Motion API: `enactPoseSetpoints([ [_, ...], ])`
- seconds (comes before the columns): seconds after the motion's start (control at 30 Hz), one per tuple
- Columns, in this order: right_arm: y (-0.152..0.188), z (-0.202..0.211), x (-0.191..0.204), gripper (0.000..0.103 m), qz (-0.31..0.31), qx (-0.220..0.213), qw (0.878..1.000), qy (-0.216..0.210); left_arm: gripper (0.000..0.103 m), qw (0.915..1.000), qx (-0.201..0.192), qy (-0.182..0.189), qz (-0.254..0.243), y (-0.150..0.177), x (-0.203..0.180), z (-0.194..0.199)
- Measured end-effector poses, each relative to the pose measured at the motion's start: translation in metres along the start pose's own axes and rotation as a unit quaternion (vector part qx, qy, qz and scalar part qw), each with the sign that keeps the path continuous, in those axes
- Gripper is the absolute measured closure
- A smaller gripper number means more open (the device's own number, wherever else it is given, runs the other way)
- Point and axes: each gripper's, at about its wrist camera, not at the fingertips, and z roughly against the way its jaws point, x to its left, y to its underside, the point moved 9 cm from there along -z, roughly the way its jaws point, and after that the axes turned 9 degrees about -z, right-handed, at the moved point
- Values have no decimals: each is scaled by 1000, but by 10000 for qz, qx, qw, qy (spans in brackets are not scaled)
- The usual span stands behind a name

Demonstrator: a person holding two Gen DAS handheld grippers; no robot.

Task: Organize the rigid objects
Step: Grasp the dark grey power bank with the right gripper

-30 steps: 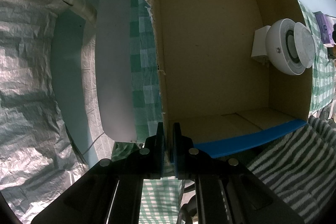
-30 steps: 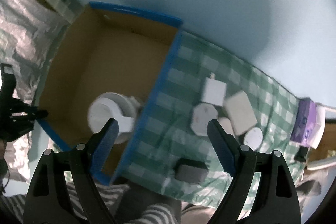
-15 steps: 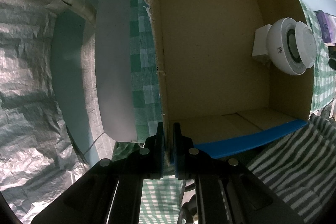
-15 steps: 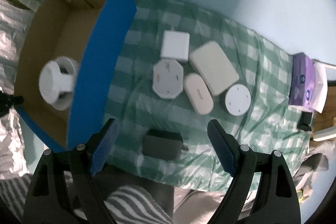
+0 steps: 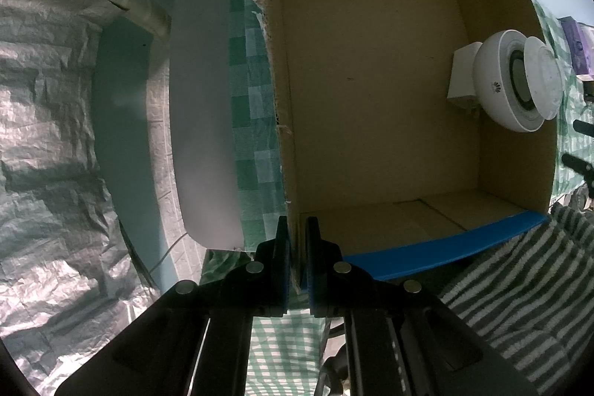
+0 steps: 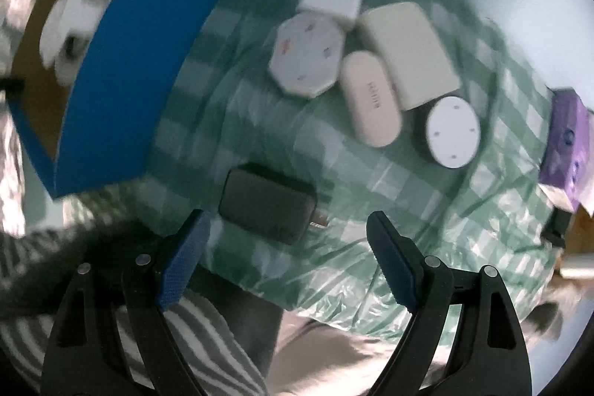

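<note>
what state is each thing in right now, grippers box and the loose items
left gripper: shut on the cardboard box wall
right gripper: open, empty, above the table
cardboard box: open-topped, holds the white speaker
white speaker: lying inside the box
dark case: flat on the checked cloth
oval case: closed, on the cloth

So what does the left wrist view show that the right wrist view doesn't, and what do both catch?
Only the left wrist view shows the left gripper clamped on the box wall and a small white block behind the round device.

Only the right wrist view shows the open right gripper over a dark adapter, an octagonal puck, a pill-shaped case and a round disc.

Both show the cardboard box and the white round device.
</note>
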Motion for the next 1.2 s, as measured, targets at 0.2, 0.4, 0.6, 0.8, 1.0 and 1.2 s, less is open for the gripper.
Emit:
enactPoseSetpoints([
  [0.2, 10, -17, 15, 17, 839, 105, 9963, 180, 96, 10000, 12, -27, -3, 0, -1, 0],
  [0.4, 11, -36, 22, 17, 1425, 218, 9881, 545, 96, 10000, 32, -32, 2, 0, -1, 0],
  [0.6, 11, -49, 31, 30, 1663, 217, 9841, 582, 96, 10000, 27, -34, -1, 0, -1, 0],
  [0.8, 9, -57, 28, 40, 1312, 330, 9898, 452, 96, 10000, 31, -36, 15, 1, 0, 0],
  [1.0, -11, -54, 6, 50, -10, 368, 9993, -83, 96, 10000, 36, -27, 11, 0, -1, 0],
  [1.2, -19, -49, 1, 56, -673, 272, 9969, -287, 96, 10000, 46, -62, -15, 0, -2, -1],
])
